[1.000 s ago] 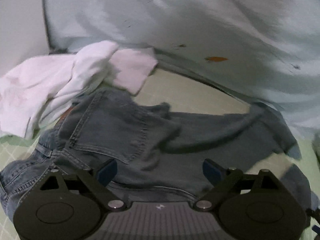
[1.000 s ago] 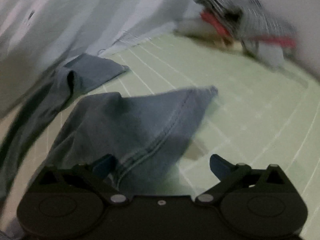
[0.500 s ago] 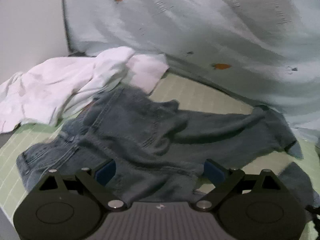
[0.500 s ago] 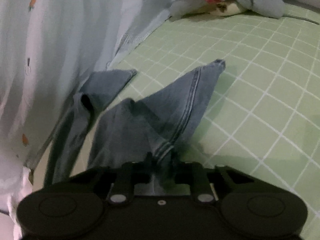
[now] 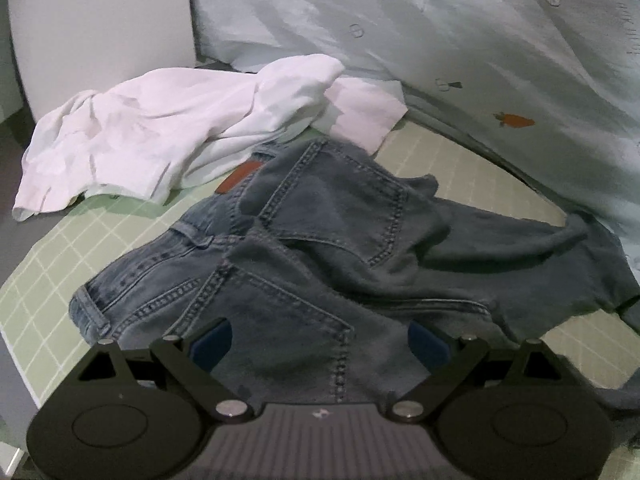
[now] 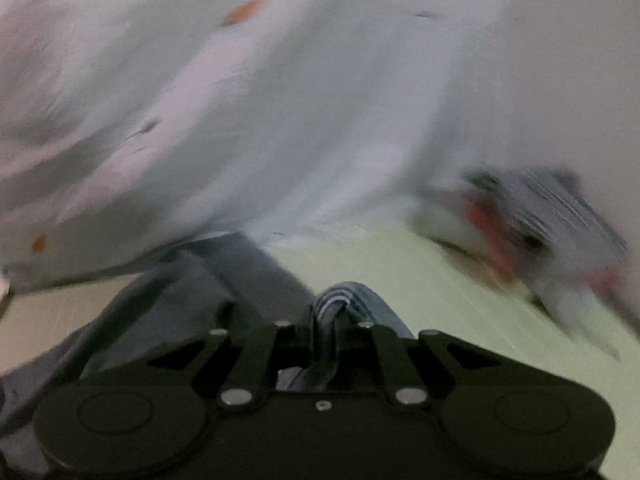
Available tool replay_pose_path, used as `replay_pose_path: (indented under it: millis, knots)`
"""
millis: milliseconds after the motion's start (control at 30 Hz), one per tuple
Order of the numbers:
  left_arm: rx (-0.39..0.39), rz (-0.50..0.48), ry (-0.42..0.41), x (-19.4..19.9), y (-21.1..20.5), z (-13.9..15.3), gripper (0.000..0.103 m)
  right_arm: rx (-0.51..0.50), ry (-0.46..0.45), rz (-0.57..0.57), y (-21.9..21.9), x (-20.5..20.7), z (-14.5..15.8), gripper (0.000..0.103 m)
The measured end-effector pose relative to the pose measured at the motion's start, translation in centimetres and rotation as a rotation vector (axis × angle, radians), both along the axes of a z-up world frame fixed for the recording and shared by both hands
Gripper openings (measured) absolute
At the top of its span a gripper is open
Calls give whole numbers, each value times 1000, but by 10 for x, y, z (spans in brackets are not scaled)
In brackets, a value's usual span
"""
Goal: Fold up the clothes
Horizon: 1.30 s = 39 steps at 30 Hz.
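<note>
We find the jeans (image 5: 344, 248) lying rumpled on the green checked bed sheet (image 5: 80, 248), back side up, with both rear pockets and the brown waist patch showing. The waistband sits toward the left of the left wrist view, and the legs trail away to the right, so the long axis runs roughly left to right across the bed, alongside the pale blue duvet (image 5: 460, 60). One leg lies bunched and twisted near the duvet's edge. A white garment (image 5: 160, 128) lies crumpled just beyond the waistband, overlapped by it at one corner.

The left tool (image 5: 320, 340) hangs over the seat of the jeans with its blue pads spread wide, gripping nothing. The right tool (image 6: 328, 320) is pressed together on a seamed fold of denim, which we judge to be a leg end; that view is smeared by motion, so we cannot tell how high the cloth is lifted. A stack of other clothes (image 6: 532, 220) shows blurred at the far right of the bed.

As to progress, we judge the jeans are not folded: no clean crease or squared edge appears, and the legs do not lie one upon the other. The white garment likewise lies loose. The legs remain to be aligned, the jeans folded along their length, and the white garment dealt with
</note>
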<state>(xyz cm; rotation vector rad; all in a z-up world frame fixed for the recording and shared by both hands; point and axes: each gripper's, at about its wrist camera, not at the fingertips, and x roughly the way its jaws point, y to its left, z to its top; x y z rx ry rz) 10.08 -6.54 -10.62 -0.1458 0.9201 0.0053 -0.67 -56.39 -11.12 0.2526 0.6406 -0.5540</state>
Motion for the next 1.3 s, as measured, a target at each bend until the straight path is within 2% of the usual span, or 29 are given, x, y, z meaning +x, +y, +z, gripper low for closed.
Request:
replay_pose_path:
  millis: [33,100,200,233,300,400,567,667,733,767,800,833,867,900,933,967,1133,1233,1267,1300]
  knots:
    - [1,5,2,0,0,0,95,8,26,66,6,21,-6,14]
    - [6,16,6,2,-1,-1,95,24,79,197,19,62,-19,26]
    - [4,18,16,8,-6,-1,95,48,158,394,38,123,-38,32]
    - [3,15,15,10,-8,0,95,63,174,441,45,132,-44,34]
    - [5,7,15,11,-12,0,95,77,151,456,55,118,-52,48]
    - [23,-16,26,13,-20,-2,95,102,93,394,44,79,-56,53]
    - [58,-53,51,14,-32,-6,95,144,23,85,-11,13,-64,52]
    - [71,-69,63,17,-41,-7,95,72,91,-53,-36,2,-79,52]
    - [81,-84,61,19,-48,-4,95,9,122,-68,-44,3,-87,61]
    - [87,-93,58,20,-52,-3,95,-13,132,-61,-48,5,-90,72]
    - [96,-104,53,21,-57,-1,95,-26,143,-49,-53,9,-94,76]
    - [105,-111,49,21,-61,1,95,-32,156,-38,-58,12,-97,74]
    - [114,-118,46,21,-65,2,95,-30,172,-26,-63,15,-99,58]
    - [119,-120,44,21,-67,3,95,-3,177,1,-70,17,-99,21]
    - [124,-122,43,20,-70,4,95,46,173,43,-78,19,-98,6]
    - [129,-124,41,20,-72,5,95,52,162,66,-83,24,-92,6]
    - [150,-158,29,12,-80,8,95,-108,69,90,-101,70,-40,6]
    - [175,-180,17,8,-88,10,95,-183,9,115,-111,97,-14,11]
    - [177,-183,15,7,-91,11,95,-174,-18,141,-111,107,-15,23]
    - [179,-186,13,7,-93,11,95,-161,-20,146,-112,114,-19,40]
